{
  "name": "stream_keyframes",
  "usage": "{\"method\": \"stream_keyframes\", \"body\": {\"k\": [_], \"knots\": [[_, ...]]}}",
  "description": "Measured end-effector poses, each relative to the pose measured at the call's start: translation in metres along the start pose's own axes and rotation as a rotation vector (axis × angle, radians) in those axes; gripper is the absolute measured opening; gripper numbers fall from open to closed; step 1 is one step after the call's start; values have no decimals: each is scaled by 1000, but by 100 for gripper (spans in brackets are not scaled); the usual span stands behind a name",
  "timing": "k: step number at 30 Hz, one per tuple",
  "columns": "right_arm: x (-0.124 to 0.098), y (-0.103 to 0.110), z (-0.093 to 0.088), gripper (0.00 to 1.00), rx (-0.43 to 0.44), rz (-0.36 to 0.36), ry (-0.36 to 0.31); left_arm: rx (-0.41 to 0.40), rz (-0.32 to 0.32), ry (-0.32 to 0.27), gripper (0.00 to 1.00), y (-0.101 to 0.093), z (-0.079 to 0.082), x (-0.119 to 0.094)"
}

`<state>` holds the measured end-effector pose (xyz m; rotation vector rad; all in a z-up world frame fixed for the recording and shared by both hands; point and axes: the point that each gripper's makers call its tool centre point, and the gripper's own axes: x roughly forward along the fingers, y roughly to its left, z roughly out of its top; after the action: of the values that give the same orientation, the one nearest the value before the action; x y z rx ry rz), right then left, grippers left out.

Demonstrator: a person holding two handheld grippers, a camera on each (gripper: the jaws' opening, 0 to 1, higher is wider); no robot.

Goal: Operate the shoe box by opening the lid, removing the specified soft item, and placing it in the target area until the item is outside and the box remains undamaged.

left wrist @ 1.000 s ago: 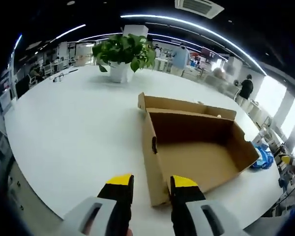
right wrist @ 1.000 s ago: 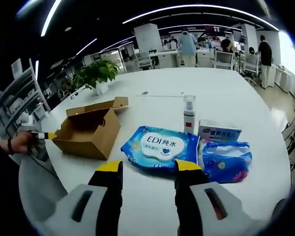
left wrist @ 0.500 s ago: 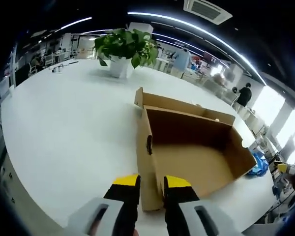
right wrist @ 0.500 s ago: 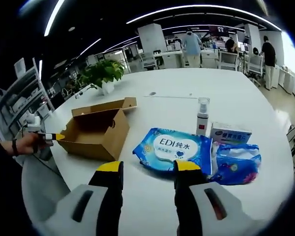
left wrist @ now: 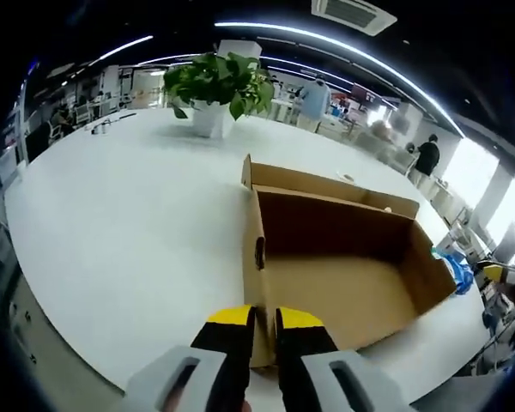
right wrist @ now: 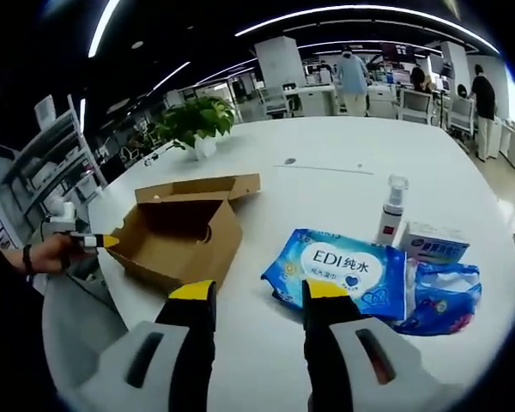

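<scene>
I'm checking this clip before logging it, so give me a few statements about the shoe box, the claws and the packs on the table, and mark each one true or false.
1. The shoe box is open and looks empty. True.
2. The left claw has closed on the box's near wall. True.
3. The right claw holds the blue wipes pack. False: it is open, with nothing between its jaws, and the pack lies on the table.
4. The spray bottle lies on its side. False: it stands upright.
5. A potted plant stands on the table. True.
</scene>
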<state>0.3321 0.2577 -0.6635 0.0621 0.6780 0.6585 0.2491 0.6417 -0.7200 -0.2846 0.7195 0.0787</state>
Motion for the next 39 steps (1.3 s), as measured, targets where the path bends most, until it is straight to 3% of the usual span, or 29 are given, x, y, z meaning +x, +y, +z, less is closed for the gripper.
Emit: {"method": "stream_keyframes", "body": {"k": [11,22,28,39], "knots": [[43,26,31,38,-41,53,13,18,9,11,9,4,-3,-3],[90,25,70,37,-16,33,30,18,10,3,8,6,-2,-1],[127,25,90,37,28,29,40,-42,-4,-8,8,10,0,2],[180,27,85,37,18,49,120,-15,-16,-24,8,9,2,4]]}}
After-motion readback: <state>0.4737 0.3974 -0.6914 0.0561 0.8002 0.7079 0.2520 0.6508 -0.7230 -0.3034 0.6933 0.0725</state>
